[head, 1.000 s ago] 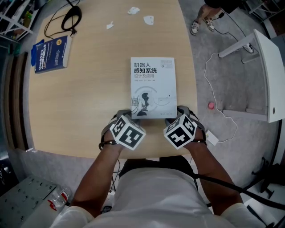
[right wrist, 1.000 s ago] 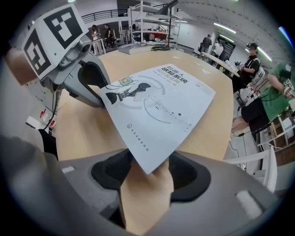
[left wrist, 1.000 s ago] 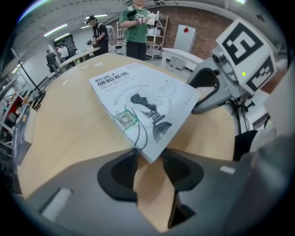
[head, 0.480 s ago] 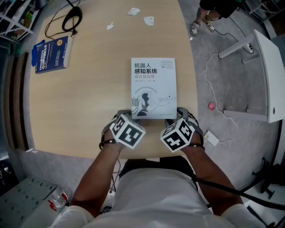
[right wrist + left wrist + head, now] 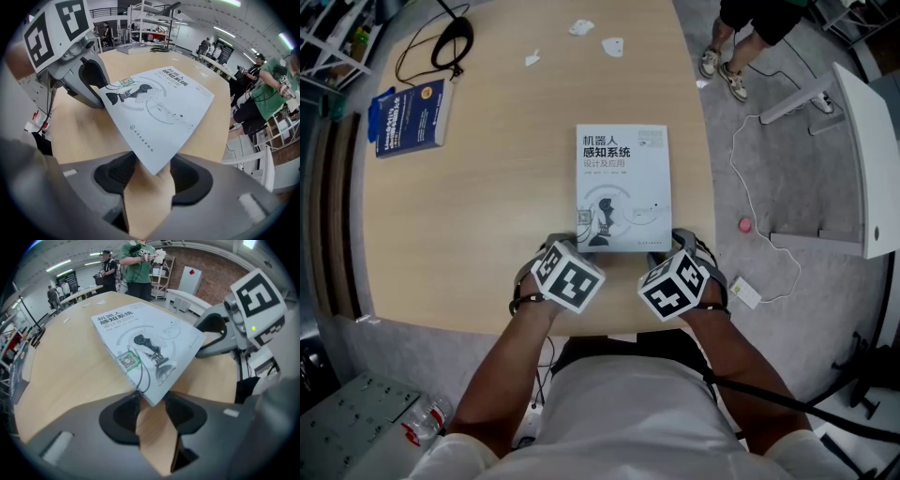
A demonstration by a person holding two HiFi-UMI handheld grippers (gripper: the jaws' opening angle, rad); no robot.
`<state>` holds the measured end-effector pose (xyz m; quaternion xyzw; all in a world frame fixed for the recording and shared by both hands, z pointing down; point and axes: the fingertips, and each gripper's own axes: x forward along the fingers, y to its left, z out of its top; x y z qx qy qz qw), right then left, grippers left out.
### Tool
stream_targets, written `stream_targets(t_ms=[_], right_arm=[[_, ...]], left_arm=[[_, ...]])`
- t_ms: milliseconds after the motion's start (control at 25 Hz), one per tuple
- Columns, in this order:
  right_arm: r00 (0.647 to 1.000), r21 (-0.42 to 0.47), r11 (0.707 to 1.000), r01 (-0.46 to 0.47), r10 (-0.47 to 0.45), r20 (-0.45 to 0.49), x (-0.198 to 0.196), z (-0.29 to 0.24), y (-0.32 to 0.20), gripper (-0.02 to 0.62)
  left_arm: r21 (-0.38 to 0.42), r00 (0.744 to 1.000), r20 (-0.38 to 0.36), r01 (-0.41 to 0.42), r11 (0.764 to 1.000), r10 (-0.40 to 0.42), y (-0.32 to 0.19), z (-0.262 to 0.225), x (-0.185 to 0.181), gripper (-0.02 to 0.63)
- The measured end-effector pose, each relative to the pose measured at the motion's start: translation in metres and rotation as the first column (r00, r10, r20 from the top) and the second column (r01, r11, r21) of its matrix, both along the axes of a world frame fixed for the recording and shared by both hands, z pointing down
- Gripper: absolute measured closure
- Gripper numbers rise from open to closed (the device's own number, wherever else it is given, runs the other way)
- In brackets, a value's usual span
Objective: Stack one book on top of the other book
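A white book (image 5: 623, 187) with dark print lies flat near the front edge of the wooden table (image 5: 487, 216). My left gripper (image 5: 565, 251) straddles its near left corner, and both pads touch the book's edges (image 5: 140, 343). My right gripper (image 5: 680, 246) straddles the near right corner. Its jaws have just been closing, with the corner of the white book (image 5: 159, 108) wedged between the pads. A blue book (image 5: 412, 114) lies far off at the table's back left, flat and untouched.
A coiled black cable (image 5: 450, 42) and paper scraps (image 5: 581, 23) lie at the table's far end. A bystander's feet (image 5: 722, 66) stand beyond the right edge. On the floor to the right are a white desk (image 5: 862, 159), a white cord and a pink ball (image 5: 743, 222).
The right gripper's marker cube has shifted slightly left toward the book. The white book and the left gripper have not moved. The bystander's feet have stepped to the right.
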<state>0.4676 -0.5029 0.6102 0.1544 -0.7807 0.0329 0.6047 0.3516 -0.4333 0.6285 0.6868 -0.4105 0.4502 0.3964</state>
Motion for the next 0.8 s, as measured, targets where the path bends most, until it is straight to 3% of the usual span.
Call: stream_targets(t_ms=[800], right_arm=[[1.000,0.017,1.000,0.001,0.000,-0.013,-0.0002,0.0007,0.0005,0.365]], left_arm=[[-0.002,1.000,0.005,0.004,1.000,-0.004,-0.0007,0.0008,-0.0002,0.423]])
